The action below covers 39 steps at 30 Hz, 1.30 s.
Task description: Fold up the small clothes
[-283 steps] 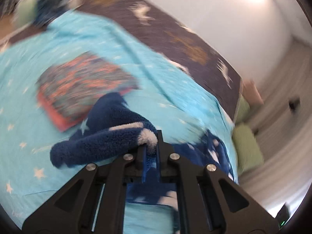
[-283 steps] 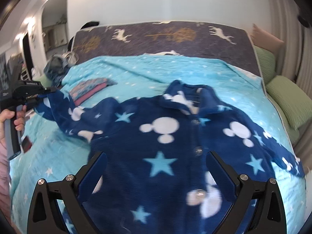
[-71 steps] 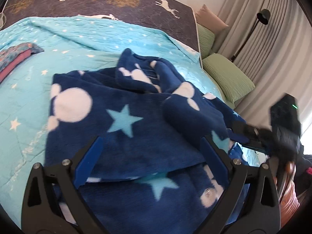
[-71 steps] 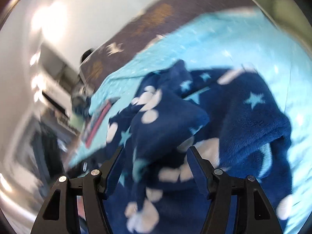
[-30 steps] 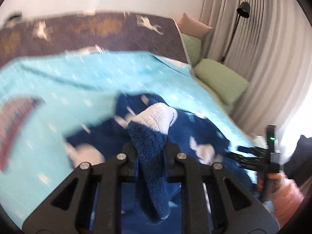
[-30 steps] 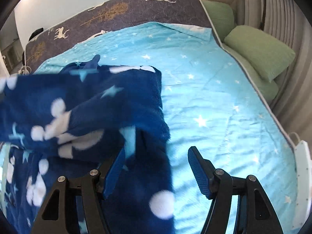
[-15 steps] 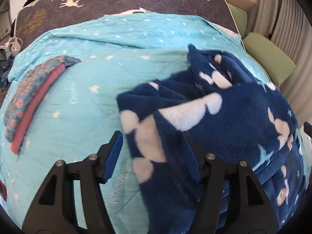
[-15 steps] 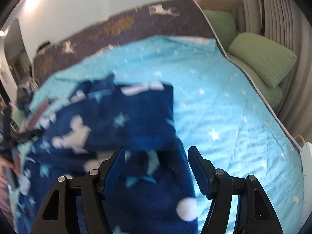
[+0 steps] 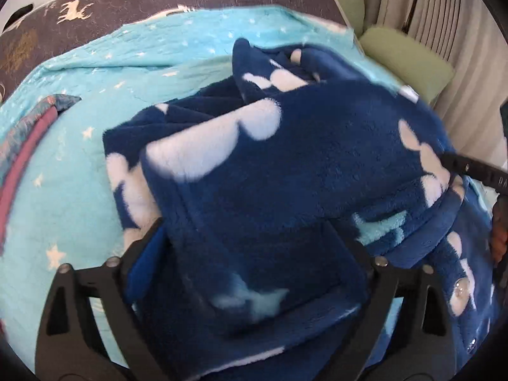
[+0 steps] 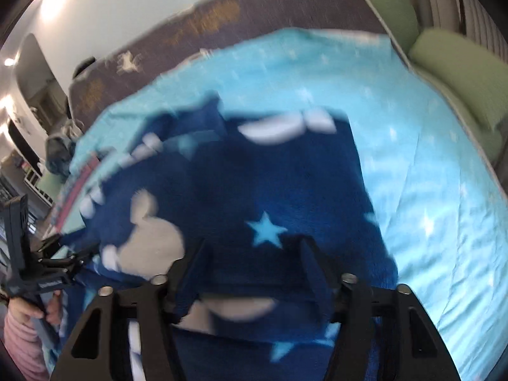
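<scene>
On the left of the left wrist view, a folded patterned cloth [image 9: 22, 146] with a pink edge is seen lying flat on the turquoise star-printed bedspread [image 9: 79, 190]. At the centre, the left gripper [image 9: 250, 254] is held with its fingers spread wide, and a thick fold of the navy fleece garment [image 9: 285, 165], plush and printed with white blobs and pale stars, is draped between them. In the right wrist view, blurred by motion, the right gripper [image 10: 254, 266] is likewise spread apart over the garment, which is heaped mid-bed. Green ribbed pillows [image 10: 460, 76] are seen at the far right.
</scene>
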Tool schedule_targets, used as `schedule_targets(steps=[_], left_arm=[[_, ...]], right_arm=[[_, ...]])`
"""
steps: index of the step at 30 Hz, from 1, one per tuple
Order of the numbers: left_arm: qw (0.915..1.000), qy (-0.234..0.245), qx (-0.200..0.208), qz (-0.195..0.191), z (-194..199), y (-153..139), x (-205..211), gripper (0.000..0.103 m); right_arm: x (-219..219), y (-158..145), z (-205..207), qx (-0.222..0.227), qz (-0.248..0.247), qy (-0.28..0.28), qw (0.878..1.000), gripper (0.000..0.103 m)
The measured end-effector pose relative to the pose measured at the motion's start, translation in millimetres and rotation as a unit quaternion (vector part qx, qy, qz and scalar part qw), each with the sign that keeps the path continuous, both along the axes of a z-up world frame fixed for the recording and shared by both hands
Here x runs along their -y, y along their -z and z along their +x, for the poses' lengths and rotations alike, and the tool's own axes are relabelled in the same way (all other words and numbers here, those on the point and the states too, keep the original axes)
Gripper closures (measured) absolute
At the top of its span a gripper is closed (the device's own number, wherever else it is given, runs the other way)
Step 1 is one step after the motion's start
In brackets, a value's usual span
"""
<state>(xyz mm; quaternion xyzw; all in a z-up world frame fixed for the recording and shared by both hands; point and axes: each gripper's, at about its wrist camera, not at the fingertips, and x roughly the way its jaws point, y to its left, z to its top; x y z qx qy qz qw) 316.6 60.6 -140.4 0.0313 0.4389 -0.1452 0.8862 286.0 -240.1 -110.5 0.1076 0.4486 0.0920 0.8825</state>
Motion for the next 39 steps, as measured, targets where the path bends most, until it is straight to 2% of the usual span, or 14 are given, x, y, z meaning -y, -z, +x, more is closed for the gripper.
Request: schedule_targets(steps=[4, 7, 9, 12, 13, 15, 17, 19, 21, 23, 26, 32, 36, 39], left_arm=[[0.9995, -0.018, -0.016, -0.022, 1.4, -23.3, -8.6, 0.01], [0.9984, -0.007, 0.024, -0.051, 4.5, -53.2, -5.6, 0.01], [0.9973, -0.011, 0.063, -0.037, 19.8, -74.0, 1.5, 0.01], [0.9958, -0.045, 0.063, -0.05, 60.7, -80.8, 5.2, 0.016], [0.9949, -0.05, 0.055, -0.069, 69.3, -79.2, 5.6, 0.022], [0.9902, -0.044, 0.021, -0.131, 97.2, -70.5, 8.0, 0.042], [0.9844, -0.047, -0.024, -0.167, 124.7, -48.7, 12.4, 0.046], [0.9866, -0.068, -0.055, -0.137, 139.3, -23.2, 16.9, 0.053], [0.9909, -0.078, -0.069, -0.085, 150.4, 5.6, 17.8, 0.052], [0.9885, -0.073, -0.057, -0.119, 148.5, 10.6, 9.0, 0.052], [0.9902, -0.068, -0.05, -0.111, 143.3, 7.6, 11.0, 0.052], [0.9914, -0.057, -0.015, -0.117, 105.2, -36.7, 2.3, 0.051], [0.9946, -0.025, 0.046, -0.09, 33.0, -76.4, -8.8, 0.028], [0.9951, 0.004, 0.068, -0.072, -36.5, -89.9, -25.7, 0.022]], right_arm=[[-3.7, -13.7, -10.8, 0.011, -0.024, -0.01, 1.0, 0.044], [-6.6, -35.0, -3.7, 0.027, -0.004, -0.027, 0.999, 0.043], [-12.9, -50.7, 12.1, 0.039, -0.007, -0.032, 0.999, 0.043], [-23.0, -58.7, 57.0, 0.028, 0.008, -0.041, 0.999, 0.044], [-24.5, -57.5, 73.4, 0.021, 0.029, -0.039, 0.999, 0.048], [-31.7, -52.2, 106.2, 0.001, 0.081, -0.049, 0.995, 0.095], [-41.8, -43.5, 128.5, -0.017, 0.111, -0.056, 0.992, 0.095], [-50.1, -26.6, 150.7, -0.039, 0.128, -0.054, 0.989, 0.095], [-54.5, -1.4, 167.1, -0.073, 0.107, -0.041, 0.991, 0.096], [-51.4, 20.4, 173.6, -0.086, 0.07, -0.026, 0.994, 0.103], [-29.4, 33.0, 169.0, -0.083, 0.154, -0.01, 0.985, 0.103], [-14.5, -6.6, 119.4, -0.048, 0.169, -0.009, 0.984, 0.098], [0.5, -46.0, 48.0, -0.01, 0.118, -0.047, 0.992, 0.095], [16.6, -62.8, -18.5, -0.001, 0.083, -0.058, 0.995, 0.091]])
